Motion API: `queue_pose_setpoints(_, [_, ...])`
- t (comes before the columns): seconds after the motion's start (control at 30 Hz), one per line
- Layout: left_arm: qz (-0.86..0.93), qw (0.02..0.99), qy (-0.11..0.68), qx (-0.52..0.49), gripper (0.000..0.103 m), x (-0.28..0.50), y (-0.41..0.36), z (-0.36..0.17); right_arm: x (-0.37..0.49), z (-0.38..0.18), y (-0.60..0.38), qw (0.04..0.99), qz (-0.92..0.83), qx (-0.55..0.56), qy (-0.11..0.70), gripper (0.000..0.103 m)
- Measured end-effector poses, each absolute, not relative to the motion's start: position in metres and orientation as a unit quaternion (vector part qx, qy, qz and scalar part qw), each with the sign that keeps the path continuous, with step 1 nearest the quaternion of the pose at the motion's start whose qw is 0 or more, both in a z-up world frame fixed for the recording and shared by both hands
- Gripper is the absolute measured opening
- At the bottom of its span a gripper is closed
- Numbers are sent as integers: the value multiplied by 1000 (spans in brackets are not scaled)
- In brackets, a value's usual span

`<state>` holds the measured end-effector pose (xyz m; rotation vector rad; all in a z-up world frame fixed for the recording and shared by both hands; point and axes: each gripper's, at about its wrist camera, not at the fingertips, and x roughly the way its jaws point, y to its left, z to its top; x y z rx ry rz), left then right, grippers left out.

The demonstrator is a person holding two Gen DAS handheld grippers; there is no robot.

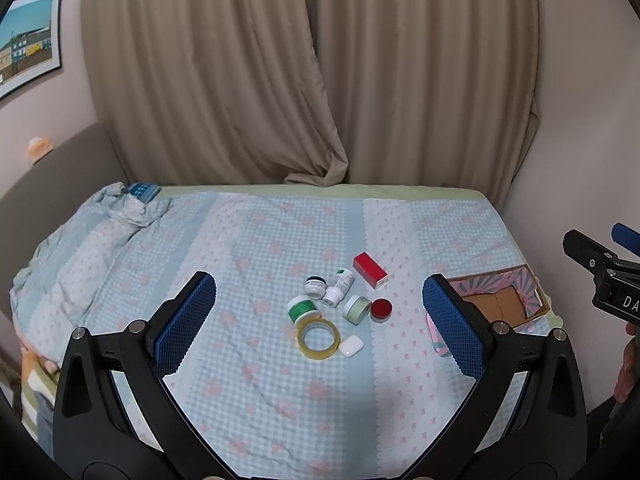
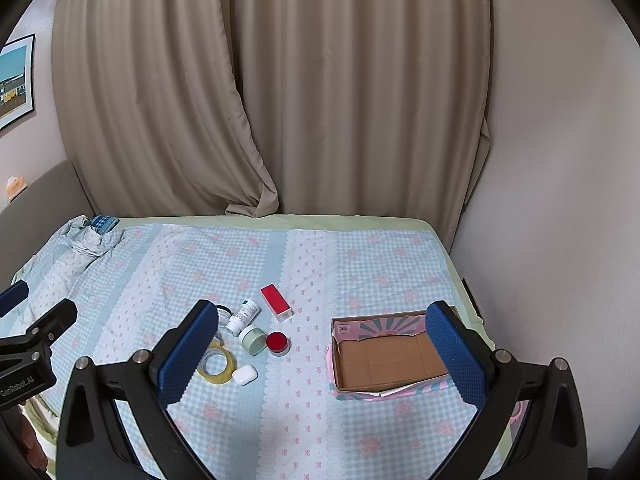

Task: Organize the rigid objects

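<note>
Both grippers w/ jaws spread and empty; small items point(image 1: 334, 312) lie ahead of left gripper point(image 1: 320, 324), box point(image 2: 384, 354) ahead of right gripper point(image 2: 320, 354).

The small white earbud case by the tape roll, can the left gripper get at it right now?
Probably yes. The small white earbud case lies uncovered on the checked bedsheet, ahead of the open left gripper. The yellowish clear tape roll sits close beside it, leaving little finger room there.

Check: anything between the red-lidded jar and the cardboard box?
Nothing: only bare bedsheet between the red-lidded jar and the cardboard box, clearest in the right wrist view.
</note>
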<state>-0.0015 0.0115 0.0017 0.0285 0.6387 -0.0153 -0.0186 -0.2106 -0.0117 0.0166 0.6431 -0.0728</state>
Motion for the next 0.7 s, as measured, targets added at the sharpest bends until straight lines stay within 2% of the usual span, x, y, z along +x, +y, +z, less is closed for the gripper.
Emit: queue_pose_setpoints(0.7, [-9, 950, 310, 17, 103, -1, 9, 3, -16, -11, -208, 948, -36, 17, 316, 103])
